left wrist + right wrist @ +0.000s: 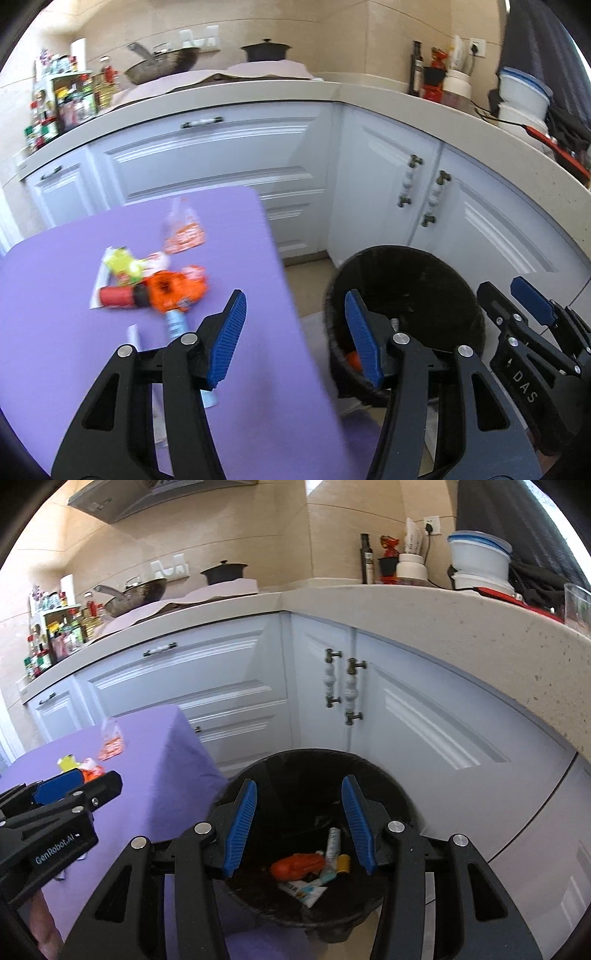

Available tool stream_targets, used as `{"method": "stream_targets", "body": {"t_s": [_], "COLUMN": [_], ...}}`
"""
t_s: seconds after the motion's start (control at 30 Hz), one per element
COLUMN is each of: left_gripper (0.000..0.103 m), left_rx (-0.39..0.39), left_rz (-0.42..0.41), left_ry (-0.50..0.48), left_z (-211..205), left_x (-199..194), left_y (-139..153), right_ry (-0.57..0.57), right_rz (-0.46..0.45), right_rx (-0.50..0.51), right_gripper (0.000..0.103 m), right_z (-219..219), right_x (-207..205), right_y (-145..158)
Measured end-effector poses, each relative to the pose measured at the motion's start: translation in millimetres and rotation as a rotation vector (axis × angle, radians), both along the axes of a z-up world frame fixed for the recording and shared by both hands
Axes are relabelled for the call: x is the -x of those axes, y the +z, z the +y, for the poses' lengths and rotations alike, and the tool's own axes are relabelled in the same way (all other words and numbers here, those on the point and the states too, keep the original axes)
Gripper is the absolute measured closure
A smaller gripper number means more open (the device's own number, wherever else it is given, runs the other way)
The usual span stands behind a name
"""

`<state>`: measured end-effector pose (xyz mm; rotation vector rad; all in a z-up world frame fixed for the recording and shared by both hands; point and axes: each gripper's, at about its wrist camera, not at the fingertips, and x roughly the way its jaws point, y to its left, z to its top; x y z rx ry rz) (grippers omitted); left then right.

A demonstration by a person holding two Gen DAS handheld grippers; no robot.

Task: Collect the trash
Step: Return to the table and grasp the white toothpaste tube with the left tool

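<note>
A pile of trash (155, 284), orange, red and yellow-green wrappers, lies on the purple table (55, 332); it also shows small in the right wrist view (88, 766). A clear orange-printed bag (183, 230) lies behind it. A black bin (306, 771) stands on the floor right of the table, holding an orange wrapper (297, 864) and small tubes. My left gripper (295, 332) is open and empty over the table's right edge. My right gripper (300, 825) is open and empty above the bin.
White cabinets (221, 155) and a beige countertop (424, 609) wrap around behind. A wok, a pot, spice jars and bottles stand on the counter. The bin (406, 273) sits close to the cabinet doors.
</note>
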<state>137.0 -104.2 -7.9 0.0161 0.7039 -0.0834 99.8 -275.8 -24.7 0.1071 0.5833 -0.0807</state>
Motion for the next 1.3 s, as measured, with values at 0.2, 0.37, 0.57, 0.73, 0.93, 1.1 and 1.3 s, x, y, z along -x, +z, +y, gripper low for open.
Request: {"method": "stream_targets", "body": {"t_s": [0.2,0.37,0.57,0.73,0.93,1.1,1.3], "left_gripper": [0.049,0.049,0.049,0.049,0.049,0.059,0.086], "left_rx": [-0.007,-0.01,-0.018,-0.02,0.023,0.02,0.035], "left_rz": [0.004,0.022,0.053,0.1,0.199,0.194,0.192], "left_ry": [0.07,0.125,0.176,0.2,0.203,0.192,0.2], "left_z": [38,66,89,99,110,113,125], "left_x": [16,29,40,42,31,32,34], "left_y": [-1,-8,-22,-39,-57,-57,-57], "right_ry": [0.048,0.085,0.108,0.124,0.137,0.158,0.192], "right_rz": [-0.003,-0.002,0.007,0.015,0.026,0.036,0.046], "right_rx": [-0.001,0.007,0.01,0.015,0.014,0.017,0.024], "right_gripper": [0.055,0.055,0.055,0.055,0.055,0.055,0.055], "right_z": [27,46,60,68,75,84,97], "right_x": [7,12,18,21,19,16,10], "right_y": [5,6,3,0,-2,-4,-6]}}
